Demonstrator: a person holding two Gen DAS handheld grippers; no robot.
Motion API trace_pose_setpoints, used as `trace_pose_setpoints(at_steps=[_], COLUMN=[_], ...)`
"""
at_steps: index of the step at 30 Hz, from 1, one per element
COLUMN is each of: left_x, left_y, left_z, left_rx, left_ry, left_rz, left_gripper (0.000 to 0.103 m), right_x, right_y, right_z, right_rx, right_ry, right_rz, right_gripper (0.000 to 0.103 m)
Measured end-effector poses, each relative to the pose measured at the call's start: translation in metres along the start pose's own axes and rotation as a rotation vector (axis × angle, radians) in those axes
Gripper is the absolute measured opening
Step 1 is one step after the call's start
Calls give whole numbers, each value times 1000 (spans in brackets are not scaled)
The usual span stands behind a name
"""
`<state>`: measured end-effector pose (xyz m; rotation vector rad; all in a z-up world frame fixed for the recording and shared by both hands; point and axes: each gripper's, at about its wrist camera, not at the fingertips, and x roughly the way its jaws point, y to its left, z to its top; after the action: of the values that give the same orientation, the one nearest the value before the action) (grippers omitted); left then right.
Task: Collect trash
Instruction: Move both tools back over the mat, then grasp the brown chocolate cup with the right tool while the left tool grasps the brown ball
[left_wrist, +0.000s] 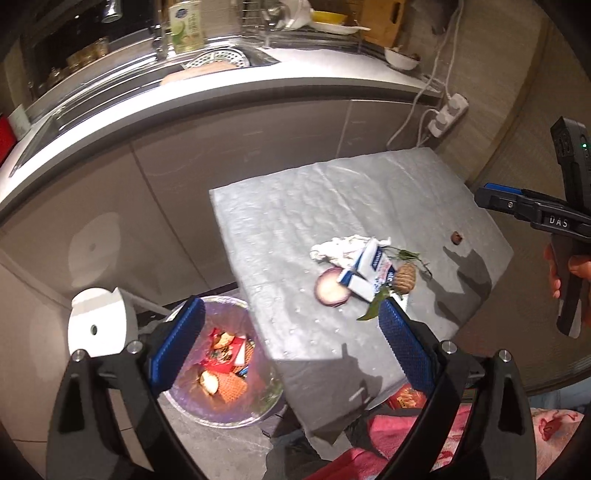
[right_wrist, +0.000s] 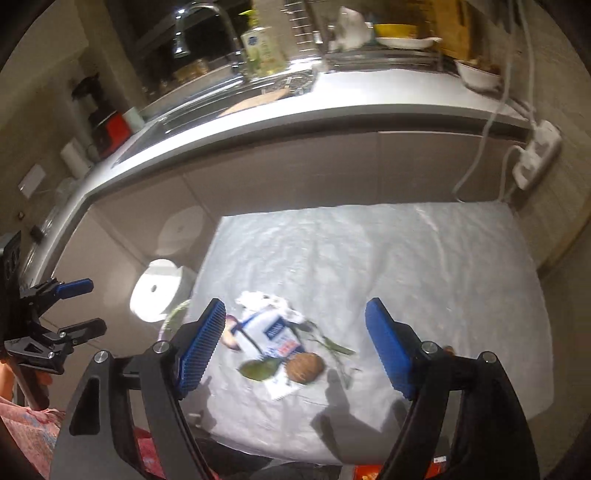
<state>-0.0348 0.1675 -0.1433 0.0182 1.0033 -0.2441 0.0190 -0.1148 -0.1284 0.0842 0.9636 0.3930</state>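
Right wrist view: the right gripper (right_wrist: 295, 347) has its blue ribbed fingers (right_wrist: 201, 347) spread wide with nothing pinched; between them, further out on the grey-covered table (right_wrist: 424, 258), lies the trash pile. The white and blue carton (right_wrist: 266, 332) is flattened and creased, its long axis running from near the left finger diagonally away towards the right finger, printed face up. A round brown biscuit (right_wrist: 306, 367) touches its near end, a green leaf (right_wrist: 258, 369) lies just left of the biscuit, and crumpled white tissue (right_wrist: 266, 301) sits at the carton's far end. A thin leafy stem (right_wrist: 336, 349) trails towards the right finger.

In the left wrist view the left gripper (left_wrist: 291, 343) is likewise released, empty, fingers (left_wrist: 177, 343) wide apart. Its left finger hangs over a round bin (left_wrist: 221, 417) lined with a bag (already holding red wrappers and food scraps), while the right finger overlaps the table's near edge. Beyond the right finger is the same pile: carton (left_wrist: 364, 271), a slice of red onion (left_wrist: 332, 291) beside it, biscuit (left_wrist: 406, 277). A small brown scrap (left_wrist: 457, 237) lies apart, further right. A white paper roll (left_wrist: 98, 321) stands left of the left finger.
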Motion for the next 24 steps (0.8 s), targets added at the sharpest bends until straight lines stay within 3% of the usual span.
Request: trace_pose_setpoints(at_steps=[6, 13, 21, 24], left_x=[45, 76, 77, 78], left_y=[-53, -88, -94, -94], left_z=[16, 21, 21, 19], left_rx=[63, 97, 78, 65], left_ry=[42, 107, 117, 128], left_rz=[-50, -42, 21, 41], left_gripper=[91, 91, 91, 91], right_x=[-9, 20, 86, 102], right_y=[-63, -99, -115, -117], right_z=[-20, -38, -53, -55], right_rx=[73, -46, -174, -203], right_ry=[9, 66, 182, 206], right_rz=[-59, -118, -114, -109], right_gripper=[78, 78, 65, 54])
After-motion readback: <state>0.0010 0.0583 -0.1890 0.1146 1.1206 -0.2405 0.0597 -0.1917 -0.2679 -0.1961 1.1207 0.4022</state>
